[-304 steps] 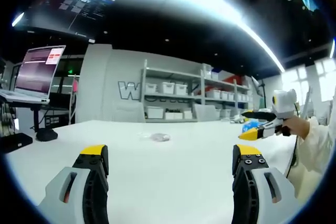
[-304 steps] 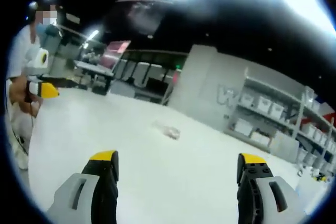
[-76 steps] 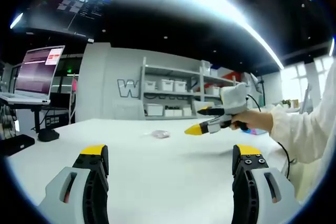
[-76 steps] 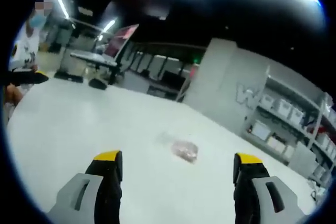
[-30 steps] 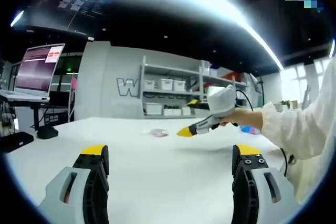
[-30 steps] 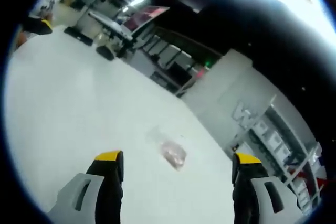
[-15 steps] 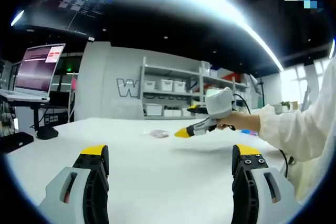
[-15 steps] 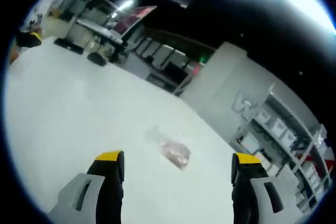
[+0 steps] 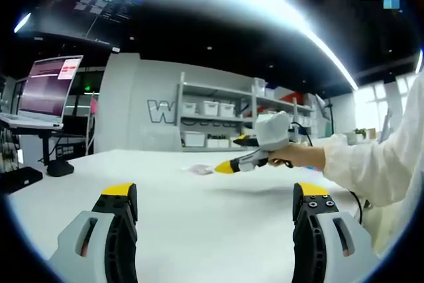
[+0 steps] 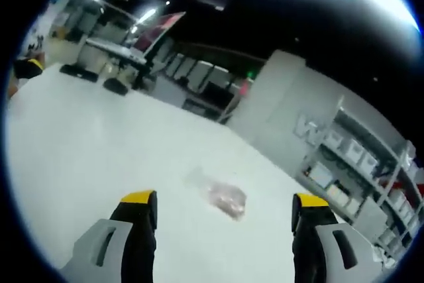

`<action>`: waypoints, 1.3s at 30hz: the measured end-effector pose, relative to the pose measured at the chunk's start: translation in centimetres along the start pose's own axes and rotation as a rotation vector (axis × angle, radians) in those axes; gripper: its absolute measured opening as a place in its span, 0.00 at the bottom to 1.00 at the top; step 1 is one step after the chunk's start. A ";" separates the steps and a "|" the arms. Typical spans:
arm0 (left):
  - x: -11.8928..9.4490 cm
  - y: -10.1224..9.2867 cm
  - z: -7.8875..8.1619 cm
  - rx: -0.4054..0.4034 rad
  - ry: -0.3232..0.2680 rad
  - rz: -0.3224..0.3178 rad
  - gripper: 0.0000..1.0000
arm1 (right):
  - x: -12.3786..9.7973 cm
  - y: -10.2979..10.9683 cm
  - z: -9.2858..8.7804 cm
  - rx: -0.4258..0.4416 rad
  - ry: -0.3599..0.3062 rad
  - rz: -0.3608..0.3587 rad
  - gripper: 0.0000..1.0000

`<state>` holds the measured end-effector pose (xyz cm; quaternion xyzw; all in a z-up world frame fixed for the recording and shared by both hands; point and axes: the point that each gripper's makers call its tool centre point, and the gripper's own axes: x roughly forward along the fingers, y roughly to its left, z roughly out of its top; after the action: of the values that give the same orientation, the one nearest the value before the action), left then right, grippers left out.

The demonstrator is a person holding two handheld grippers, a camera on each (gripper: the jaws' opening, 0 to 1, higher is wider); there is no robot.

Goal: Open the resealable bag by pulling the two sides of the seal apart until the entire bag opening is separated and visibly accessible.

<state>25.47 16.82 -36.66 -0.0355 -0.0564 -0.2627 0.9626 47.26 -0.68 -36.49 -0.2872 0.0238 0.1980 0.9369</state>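
Right gripper view: the right gripper [image 10: 223, 213], fingers wide apart and empty, has closed on the small clear resealable bag [image 10: 225, 198] mid-bench [image 10: 79, 144]; the left gripper [image 9: 214, 203] waits, likewise agape and empty.

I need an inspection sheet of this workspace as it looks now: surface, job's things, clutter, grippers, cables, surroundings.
Surface: white table, bare around the bag.
Job's things: resealable bag lies flat on the table with pinkish contents; too blurred to tell whether the seal is closed.
Clutter: nothing seen on the table near the bag.
Grippers: left gripper open, holding nothing, far back from the bag; right gripper open, pointed at the bag, not touching it.
Cables: a dark cable hangs under the person's sleeve.
Surroundings: laptop on a stand, shelves with white bins, ceiling lights.
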 end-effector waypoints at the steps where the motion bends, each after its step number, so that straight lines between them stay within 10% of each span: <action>1: 0.0 0.0 0.0 0.000 0.001 0.001 0.96 | 0.0 0.0 0.0 0.008 -0.003 -0.003 0.84; 17: -0.4 0.7 -0.1 -0.002 -0.001 0.018 0.96 | 1.1 0.2 -0.4 0.187 -0.017 0.009 0.83; 39: -0.4 1.2 -0.4 -0.008 0.007 0.025 0.96 | 2.1 1.7 0.9 -0.058 -0.009 0.019 0.82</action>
<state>25.79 18.04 -37.15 -0.0392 -0.0516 -0.2508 0.9659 48.45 1.82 -36.97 -0.3130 0.0167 0.2089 0.9263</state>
